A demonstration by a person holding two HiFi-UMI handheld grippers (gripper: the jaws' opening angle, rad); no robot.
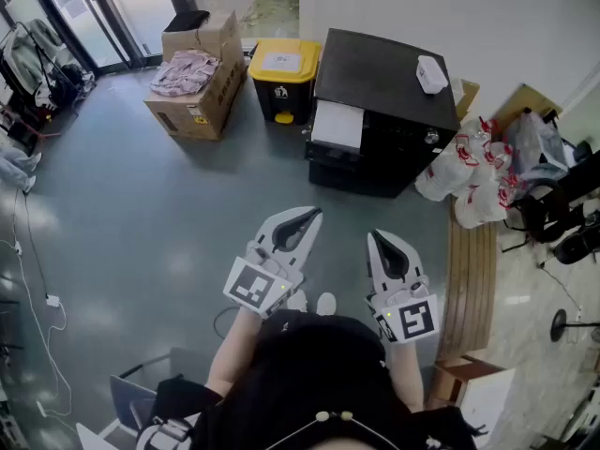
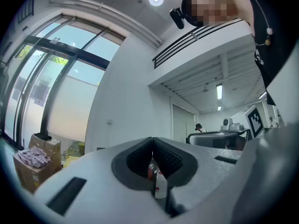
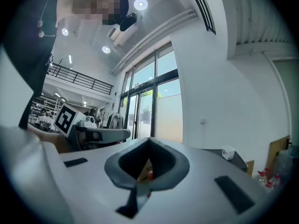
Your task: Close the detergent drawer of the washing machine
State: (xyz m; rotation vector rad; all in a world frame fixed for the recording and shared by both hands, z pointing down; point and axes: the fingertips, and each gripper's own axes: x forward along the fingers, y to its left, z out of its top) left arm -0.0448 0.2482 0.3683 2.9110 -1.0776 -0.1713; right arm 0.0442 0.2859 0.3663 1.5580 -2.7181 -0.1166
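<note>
A black washing machine (image 1: pixel 384 111) stands against the far wall, and a white part (image 1: pixel 337 125), apparently the detergent drawer, juts out at its front left. A small white box (image 1: pixel 431 73) lies on its top. My left gripper (image 1: pixel 306 216) and right gripper (image 1: pixel 378 239) are held close in front of my body, well short of the machine, both pointing toward it. Each is shut with nothing between its fingers. In the left gripper view the left gripper (image 2: pixel 152 144) has its pads pressed together; the right gripper (image 3: pixel 149 143) looks the same in the right gripper view, with the machine's top (image 3: pixel 236 160) at the right.
A yellow-lidded bin (image 1: pixel 282 78) and cardboard boxes (image 1: pixel 197 87) with clothes on them stand left of the machine. White bags with red print (image 1: pixel 473 172) lie at its right, by a wooden slatted bench (image 1: pixel 471 279). Cables (image 1: pixel 37 298) run along the grey floor at left.
</note>
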